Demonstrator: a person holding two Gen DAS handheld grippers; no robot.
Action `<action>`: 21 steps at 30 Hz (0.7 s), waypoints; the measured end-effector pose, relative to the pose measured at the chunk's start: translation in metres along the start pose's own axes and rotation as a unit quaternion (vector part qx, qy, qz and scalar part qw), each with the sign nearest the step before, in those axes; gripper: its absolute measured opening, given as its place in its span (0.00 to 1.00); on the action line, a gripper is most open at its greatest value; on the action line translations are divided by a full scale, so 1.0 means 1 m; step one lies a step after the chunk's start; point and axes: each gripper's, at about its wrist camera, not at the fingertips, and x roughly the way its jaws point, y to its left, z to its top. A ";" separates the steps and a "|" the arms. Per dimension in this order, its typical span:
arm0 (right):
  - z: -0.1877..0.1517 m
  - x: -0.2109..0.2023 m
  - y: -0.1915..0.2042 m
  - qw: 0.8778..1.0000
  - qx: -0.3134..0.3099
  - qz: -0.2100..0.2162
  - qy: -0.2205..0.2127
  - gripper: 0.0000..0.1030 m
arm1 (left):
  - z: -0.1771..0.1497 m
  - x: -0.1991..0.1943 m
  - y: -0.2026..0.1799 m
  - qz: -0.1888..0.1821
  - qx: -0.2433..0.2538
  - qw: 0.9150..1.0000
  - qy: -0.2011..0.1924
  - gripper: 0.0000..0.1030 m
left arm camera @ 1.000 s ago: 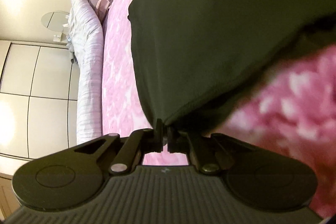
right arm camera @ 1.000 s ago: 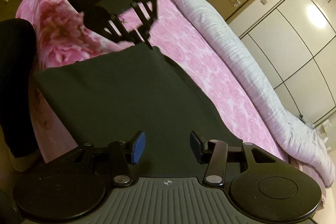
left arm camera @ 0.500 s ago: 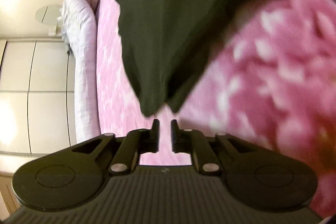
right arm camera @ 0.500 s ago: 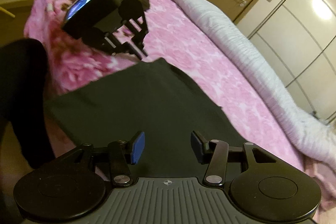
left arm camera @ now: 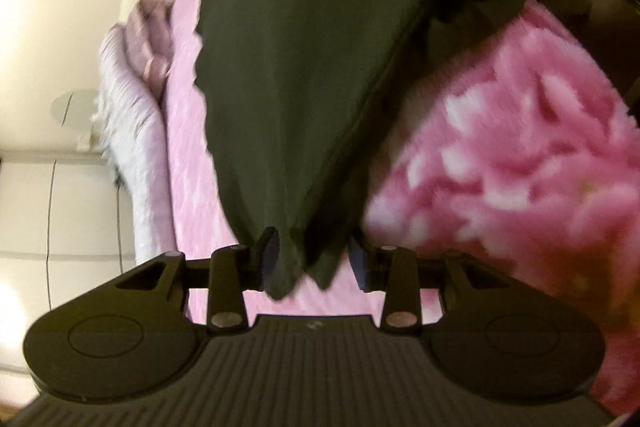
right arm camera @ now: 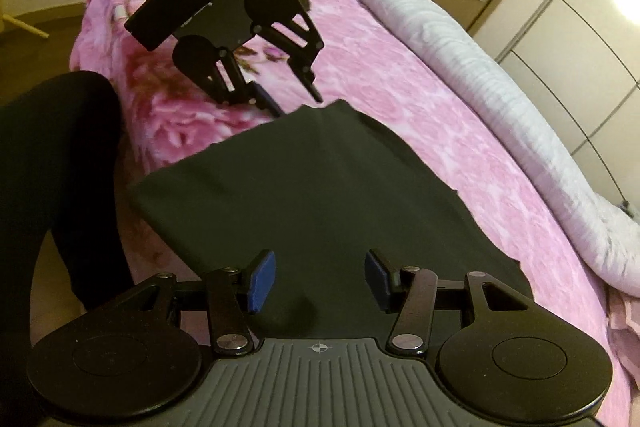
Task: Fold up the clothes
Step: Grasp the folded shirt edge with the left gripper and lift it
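Left tongs [left arm camera: 312, 259] reopened, dark garment [right arm camera: 320, 195] flat

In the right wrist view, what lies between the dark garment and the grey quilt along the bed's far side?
Only bare pink floral bedspread separates the dark garment from the grey quilt; the right wrist view shows that.

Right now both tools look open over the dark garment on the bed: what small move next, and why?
Probably close the left tool on the dark garment. Its corner lies between the open fingers in the left wrist view, not gripped. The right tool is open over the opposite end, holding nothing, so securing this corner first seems sensible on the pink blanket.
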 end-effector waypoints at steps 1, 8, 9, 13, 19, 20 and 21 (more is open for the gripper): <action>-0.001 -0.001 -0.002 1.000 0.003 -0.002 0.001 0.50 | 0.001 0.007 0.002 -0.001 0.009 1.000 -0.005 0.32; -0.005 -0.004 0.020 0.998 -0.039 0.056 -0.017 0.52 | 0.006 0.020 0.010 -0.021 -0.002 1.000 0.000 0.09; -0.006 -0.005 0.029 0.995 -0.067 0.070 -0.025 0.53 | 0.007 0.019 0.011 -0.025 -0.010 1.000 0.003 0.08; -0.011 0.002 0.061 0.982 -0.162 0.086 -0.039 0.61 | 0.006 0.014 0.025 -0.039 -0.063 0.997 0.006 0.07; -0.008 0.028 0.077 0.978 -0.197 0.061 -0.044 0.48 | 0.007 0.008 0.042 -0.047 -0.094 0.994 0.013 0.07; -0.006 0.028 0.075 0.979 -0.188 0.065 -0.047 0.19 | 0.009 0.008 0.050 -0.044 -0.102 0.994 0.014 0.07; -0.005 0.027 0.071 0.981 -0.177 0.069 -0.050 0.09 | 0.011 0.007 0.058 -0.041 -0.109 0.993 0.016 0.07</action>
